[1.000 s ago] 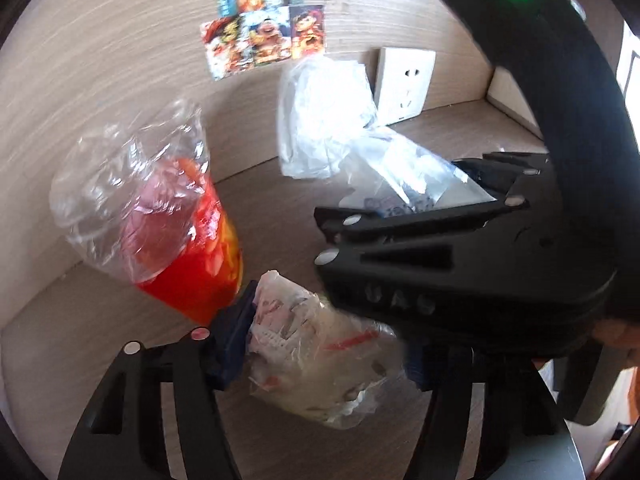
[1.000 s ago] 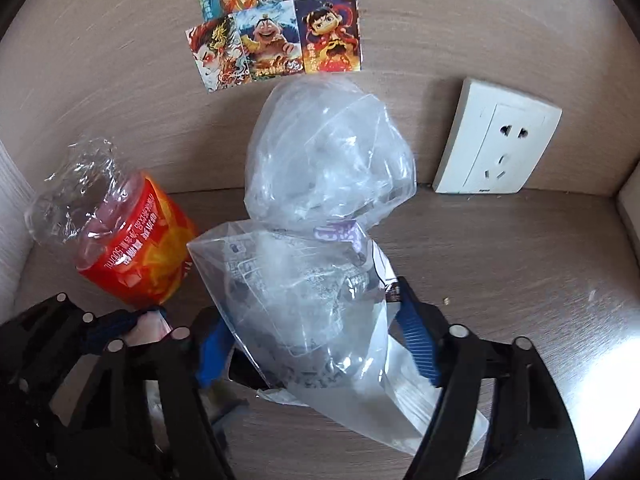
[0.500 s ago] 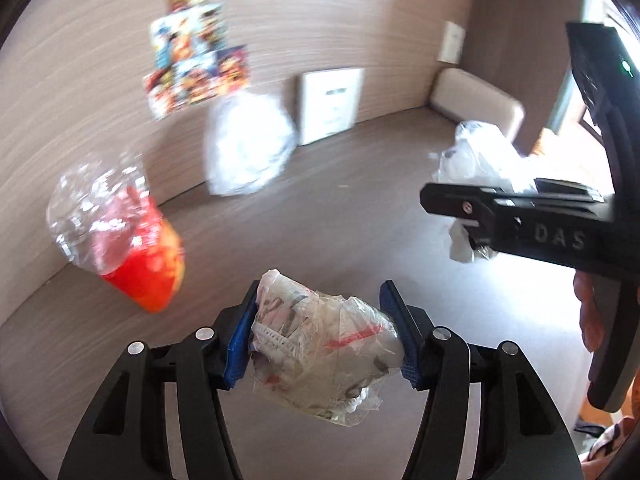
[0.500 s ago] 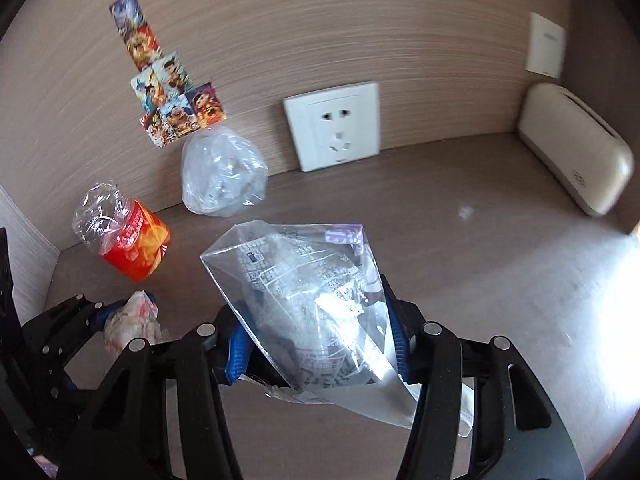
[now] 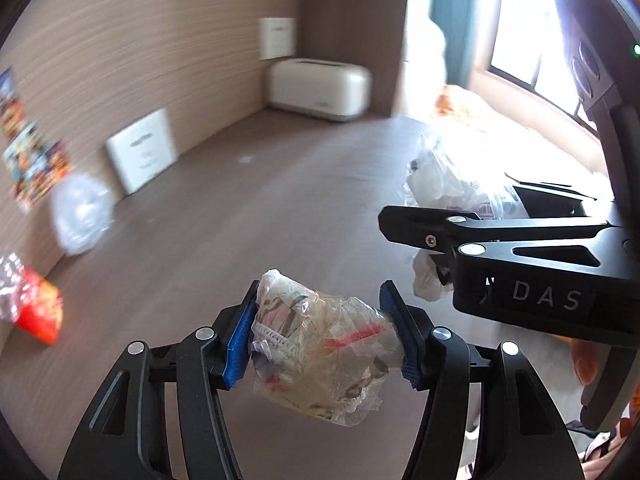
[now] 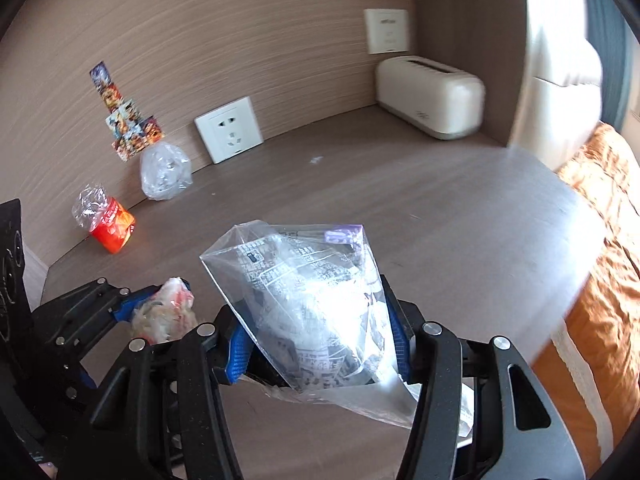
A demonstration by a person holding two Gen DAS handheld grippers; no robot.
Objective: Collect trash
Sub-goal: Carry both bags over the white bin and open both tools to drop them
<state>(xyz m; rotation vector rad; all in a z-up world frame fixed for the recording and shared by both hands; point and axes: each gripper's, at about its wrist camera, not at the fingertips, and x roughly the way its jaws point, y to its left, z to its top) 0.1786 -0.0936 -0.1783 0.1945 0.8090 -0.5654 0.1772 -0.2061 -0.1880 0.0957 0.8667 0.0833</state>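
Observation:
My left gripper (image 5: 320, 340) is shut on a crumpled clear wrapper with red marks (image 5: 320, 348), held above the brown desk. It also shows in the right wrist view (image 6: 166, 312). My right gripper (image 6: 316, 340) is shut on a clear printed plastic bag (image 6: 308, 300), also lifted off the desk; it shows at the right of the left wrist view (image 5: 452, 184). On the desk by the back wall lie a red wrapper in clear plastic (image 6: 106, 224) and a clear crumpled bag (image 6: 164, 176).
A brown desk (image 6: 400, 208) runs along a wood-grain wall with stickers (image 6: 126, 120) and a white socket (image 6: 228, 128). A cream toaster-like box (image 6: 432, 96) stands in the far corner. An orange bedcover (image 6: 600, 280) lies past the desk's right edge.
Both grippers have pulled back and up from the wall and swung right, each carrying its trash. The red wrapper and crumpled bag have stayed on the desk.

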